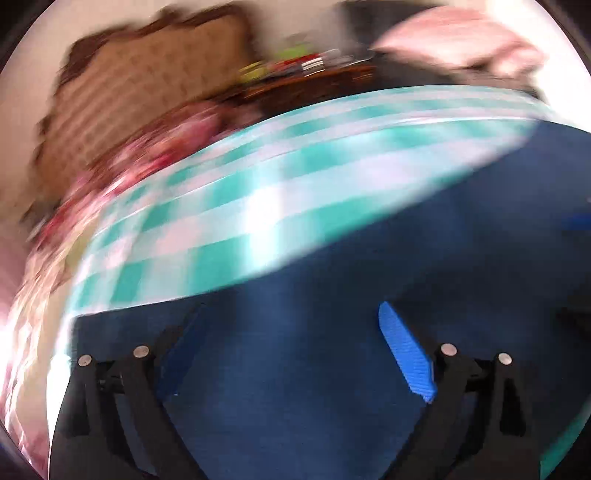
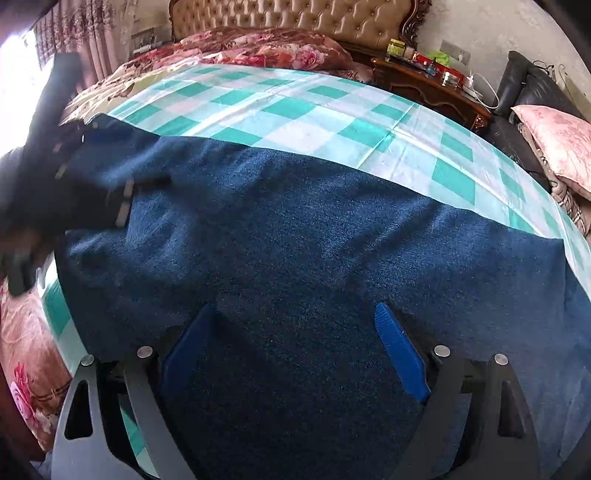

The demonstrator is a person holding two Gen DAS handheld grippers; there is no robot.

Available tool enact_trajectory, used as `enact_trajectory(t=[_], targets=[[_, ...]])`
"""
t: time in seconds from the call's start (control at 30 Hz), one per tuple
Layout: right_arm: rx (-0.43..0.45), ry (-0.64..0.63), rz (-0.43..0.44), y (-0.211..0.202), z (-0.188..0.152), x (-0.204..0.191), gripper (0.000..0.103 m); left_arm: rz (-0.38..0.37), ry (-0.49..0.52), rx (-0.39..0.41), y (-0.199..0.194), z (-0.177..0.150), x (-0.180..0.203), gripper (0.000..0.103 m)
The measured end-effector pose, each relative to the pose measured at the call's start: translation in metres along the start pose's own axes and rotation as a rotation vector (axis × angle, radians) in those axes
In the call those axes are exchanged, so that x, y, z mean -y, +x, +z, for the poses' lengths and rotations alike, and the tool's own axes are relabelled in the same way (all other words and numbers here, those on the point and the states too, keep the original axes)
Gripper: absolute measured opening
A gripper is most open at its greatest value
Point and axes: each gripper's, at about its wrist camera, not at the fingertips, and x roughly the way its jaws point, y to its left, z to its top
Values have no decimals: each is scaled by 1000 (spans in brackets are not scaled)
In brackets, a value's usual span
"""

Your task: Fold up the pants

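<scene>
Pants (image 2: 295, 229) of dark blue knit lie spread flat over the near part of the bed's checked sheet (image 2: 295, 110), reaching its near edge. Right gripper (image 2: 295, 314) hovers just above the fabric, jaws spread wide and holding nothing. Left gripper (image 1: 291, 310), its view badly smeared, is likewise splayed over the blue cloth, empty; it appears as a dark blur (image 2: 74, 184) at the pants' left end. Beyond the sheet, floral bedding (image 2: 266, 48) meets a tufted headboard (image 2: 295, 18). Jars (image 2: 397, 46) and tins crowd the nightstand (image 2: 428, 85); their contents are unreadable.
</scene>
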Motion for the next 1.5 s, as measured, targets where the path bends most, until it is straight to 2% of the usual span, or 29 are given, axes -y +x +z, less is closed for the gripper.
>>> enact_trajectory(t=[0.07,0.13,0.17,0.2,0.23,0.27,0.33,0.37,0.43,0.5,0.53,0.6,0.67,0.7,0.73,0.8,0.87,0.97,1.03,1.07,1.1,1.13,1.23,1.27,1.3,1.37,1.4,1.43,1.5], targets=[[70,-18,28,-15,6,-2,84,39,-51,-32,12,3,-27,93],[102,-43,12,-20,14,-5,84,68,-71,-62,24,2,-47,94],[92,-62,-9,-16,17,-8,84,114,-61,-71,26,1,-52,94],[70,-85,-29,-8,20,-11,84,193,-56,-73,25,0,-62,94],[51,-110,-50,0,21,-13,84,226,-76,-69,22,1,-71,94],[36,-139,-85,11,21,-15,84,250,-114,-62,16,0,-83,93],[37,-130,-71,15,23,-11,84,324,-241,-44,-5,-8,-119,90],[21,-116,-64,15,26,-8,84,330,-307,-27,-17,-16,-135,87],[33,-104,-80,11,30,-6,84,273,-482,29,-52,-42,-167,80],[70,-82,-21,5,40,-2,84,165,-622,80,-77,-77,-189,60],[80,-78,-17,4,45,-1,84,130,-669,88,-85,-94,-195,57],[104,-63,-44,9,61,0,80,98,-704,77,-98,-126,-192,46],[95,-38,-55,23,77,3,74,41,-718,71,-106,-148,-180,46],[74,-38,-72,32,82,2,67,28,-719,68,-106,-153,-174,46],[62,-46,-86,39,84,1,66,16,-712,68,-107,-157,-165,46],[48,-70,-119,53,84,-3,66,30,-695,53,-103,-157,-145,46],[75,-53,-130,53,81,-3,67,53,-665,66,-108,-151,-128,44],[54,-17,-154,49,79,-4,68,-90,-558,88,-110,-117,-75,44],[63,15,-149,36,74,-5,75,-187,-525,96,-107,-100,-47,47],[63,44,-152,26,68,-5,78,-239,-525,97,-103,-91,-36,51],[61,63,-155,20,63,-5,83,-271,-507,88,-98,-78,-19,61],[56,85,-153,14,58,-4,84,-277,-479,80,-94,-70,-7,66],[40,145,-151,-6,34,-1,88,-258,-380,50,-81,-52,26,69],[21,163,-163,-11,24,1,88,-273,-364,20,-75,-50,35,77],[5,172,-166,-13,18,2,88,-278,-342,-8,-70,-49,43,79],[-24,197,-176,-15,4,7,88,-252,-295,-29,-64,-49,54,82],[-34,211,-188,-15,-3,10,88,-238,-278,-42,-61,-50,59,93],[-46,223,-197,-14,-8,12,88,-230,-267,-55,-58,-51,64,98],[-73,244,-192,-8,-19,19,88,-190,-225,-64,-57,-51,76,101]])
